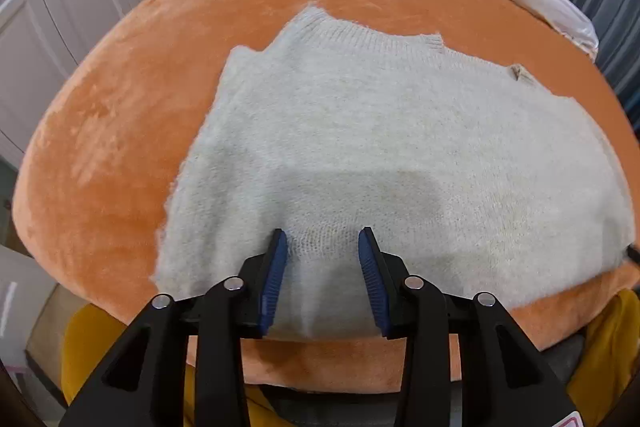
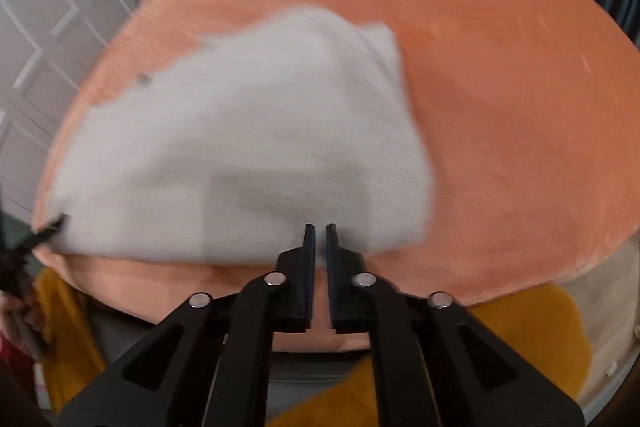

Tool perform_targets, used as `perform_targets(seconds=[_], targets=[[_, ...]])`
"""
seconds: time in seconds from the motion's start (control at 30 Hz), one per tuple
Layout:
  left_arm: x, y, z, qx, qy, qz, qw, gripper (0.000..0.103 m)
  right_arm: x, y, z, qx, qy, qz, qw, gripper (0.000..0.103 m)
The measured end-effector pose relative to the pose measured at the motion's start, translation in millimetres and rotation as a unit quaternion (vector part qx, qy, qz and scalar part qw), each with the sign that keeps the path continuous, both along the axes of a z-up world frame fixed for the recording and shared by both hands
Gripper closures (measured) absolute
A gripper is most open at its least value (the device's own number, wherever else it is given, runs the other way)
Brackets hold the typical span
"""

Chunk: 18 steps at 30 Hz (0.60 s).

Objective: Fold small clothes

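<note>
Your left gripper gapes wide over the sweater's six-o'clock hem, holding nothing; your right gripper is nearly closed, apparently empty. Grab unevenly and the fuzzy knit may bunch on the orange bed.

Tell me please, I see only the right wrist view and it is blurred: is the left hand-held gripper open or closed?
Observer: Open. The left hand-held gripper has its jaws spread over the near edge of the white sweater.
Operator: Does it pinch any fabric?
Observer: No, the knit between its blue pads lies loose.
Operator: Is any label visible?
Observer: Yes, a small tan label sits at the sweater's far edge, toward the right.
</note>
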State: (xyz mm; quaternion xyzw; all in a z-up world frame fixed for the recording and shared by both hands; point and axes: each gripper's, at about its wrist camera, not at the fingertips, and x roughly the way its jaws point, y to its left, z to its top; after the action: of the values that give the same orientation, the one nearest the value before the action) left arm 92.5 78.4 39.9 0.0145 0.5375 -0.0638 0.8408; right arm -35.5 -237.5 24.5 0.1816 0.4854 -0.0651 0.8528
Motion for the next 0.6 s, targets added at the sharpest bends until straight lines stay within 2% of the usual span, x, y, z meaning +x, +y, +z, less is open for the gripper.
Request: perform_targets(seconds=[0.1, 0.17, 0.2, 0.23, 0.27, 0.37, 0.53, 0.6], targets=[[-4, -10, -4, 0.028, -0.009, -0.002, 0.9996, 0.060, 14, 30, 12, -0.001, -0.031, 0.031, 0.999, 0.091], [-11, -5, -3, 0.031, -0.011, 0.000, 0.9995, 0.060, 24, 45, -10, -0.028, -0.004, 0.047, 0.998, 0.090], [-15, -1, -2, 0.029, -0.011, 0.001, 0.9995, 0.060, 36, 50, -36, -0.045, 0.033, 0.056, 0.997, 0.091], [-15, 0, -2, 0.028, -0.010, 0.002, 0.9996, 0.060, 31, 53, -48, -0.052, 0.039, 0.061, 0.996, 0.091], [-14, 0, -1, 0.026, -0.009, 0.002, 0.9996, 0.060, 26, 57, -48, -0.065, 0.021, 0.062, 0.996, 0.091], [-16, 3, -1, 0.020, -0.011, 0.005, 0.9997, 0.060, 29, 62, -31, -0.074, 0.039, 0.061, 0.995, 0.087], [-17, 1, -2, 0.021, -0.015, 0.004, 0.9996, 0.058, 53, 81, 14, -0.038, -0.018, 0.089, 0.995, 0.087], [-18, 1, -2, 0.020, -0.016, 0.004, 0.9997, 0.058, 70, 87, 20, -0.024, -0.028, 0.096, 0.995, 0.087]])
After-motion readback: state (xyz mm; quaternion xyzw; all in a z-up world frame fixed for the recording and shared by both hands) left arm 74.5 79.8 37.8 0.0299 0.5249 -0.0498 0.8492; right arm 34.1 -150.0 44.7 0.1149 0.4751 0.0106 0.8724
